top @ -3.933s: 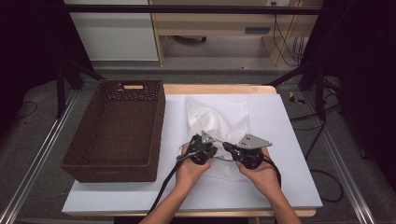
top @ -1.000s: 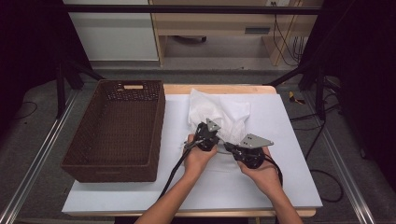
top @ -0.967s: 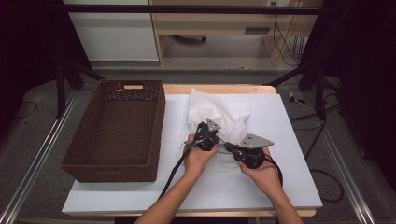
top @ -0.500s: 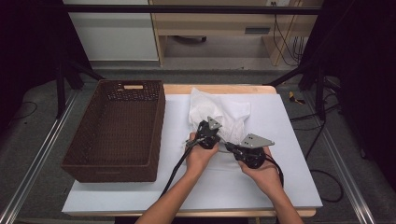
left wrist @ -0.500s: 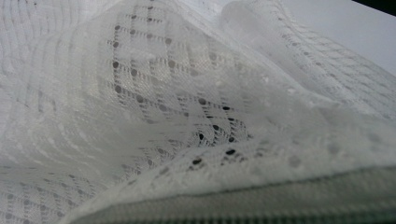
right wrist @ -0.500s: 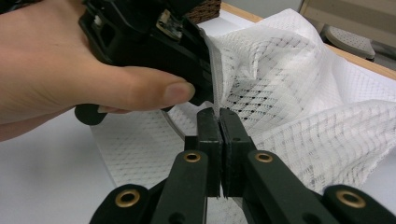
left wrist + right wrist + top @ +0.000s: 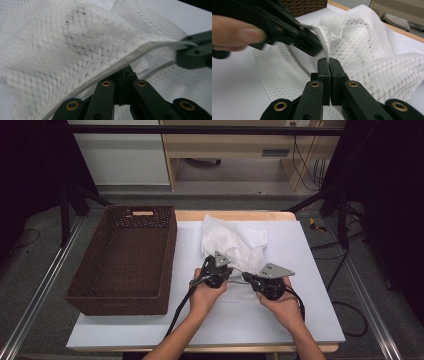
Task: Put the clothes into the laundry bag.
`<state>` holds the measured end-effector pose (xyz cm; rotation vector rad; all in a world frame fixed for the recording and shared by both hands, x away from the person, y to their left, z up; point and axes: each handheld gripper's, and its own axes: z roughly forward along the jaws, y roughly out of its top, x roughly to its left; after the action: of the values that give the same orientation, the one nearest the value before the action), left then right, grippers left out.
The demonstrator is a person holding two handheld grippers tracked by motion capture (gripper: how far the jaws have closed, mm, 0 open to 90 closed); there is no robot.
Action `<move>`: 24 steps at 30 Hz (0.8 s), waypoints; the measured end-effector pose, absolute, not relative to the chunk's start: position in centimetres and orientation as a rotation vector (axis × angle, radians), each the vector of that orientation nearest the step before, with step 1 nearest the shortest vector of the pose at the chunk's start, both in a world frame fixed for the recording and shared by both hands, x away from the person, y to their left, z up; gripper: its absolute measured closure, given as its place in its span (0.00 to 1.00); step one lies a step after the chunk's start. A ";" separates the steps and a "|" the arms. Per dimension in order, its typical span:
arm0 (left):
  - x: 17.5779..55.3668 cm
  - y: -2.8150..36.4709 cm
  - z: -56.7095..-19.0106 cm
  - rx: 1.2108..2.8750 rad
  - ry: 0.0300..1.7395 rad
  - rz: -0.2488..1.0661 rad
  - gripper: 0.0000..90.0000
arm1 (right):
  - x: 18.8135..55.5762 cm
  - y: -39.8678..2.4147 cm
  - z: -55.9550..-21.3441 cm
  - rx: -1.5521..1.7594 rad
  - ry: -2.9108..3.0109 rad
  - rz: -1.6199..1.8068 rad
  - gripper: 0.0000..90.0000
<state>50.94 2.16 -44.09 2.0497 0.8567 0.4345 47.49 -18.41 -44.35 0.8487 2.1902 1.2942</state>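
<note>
White table [image 7: 150, 330], basket [image 7: 125, 260] at left. Mesh bag [image 7: 235, 240] at table centre. Left gripper [image 7: 220, 267] clamped on bag's zipper edge [image 7: 120, 66]; right gripper [image 7: 248, 279] clamped on same edge, just beside.

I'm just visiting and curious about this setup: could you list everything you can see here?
Mesh bag: one, white, with a zip along its edge, lying crumpled on the mat behind the grippers.
Basket: one, dark brown wicker, on the left side of the table.
Mat: one, white, covering the table top.
Table: one, light wood, its edge showing past the mat.
Left gripper: one, black, shut on the bag's zip edge.
Right gripper: one, black, shut on the same zip edge.
Hands: two, one holding each gripper.
</note>
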 end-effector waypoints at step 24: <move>47.8 6.4 -43.4 2.079 0.852 0.680 0.51 | 47.9 -19.1 -44.0 0.878 2.138 1.311 0.99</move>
<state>47.84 6.36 -43.44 2.0793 0.8518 0.6801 47.88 -19.14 -44.01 0.8779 2.1384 1.3109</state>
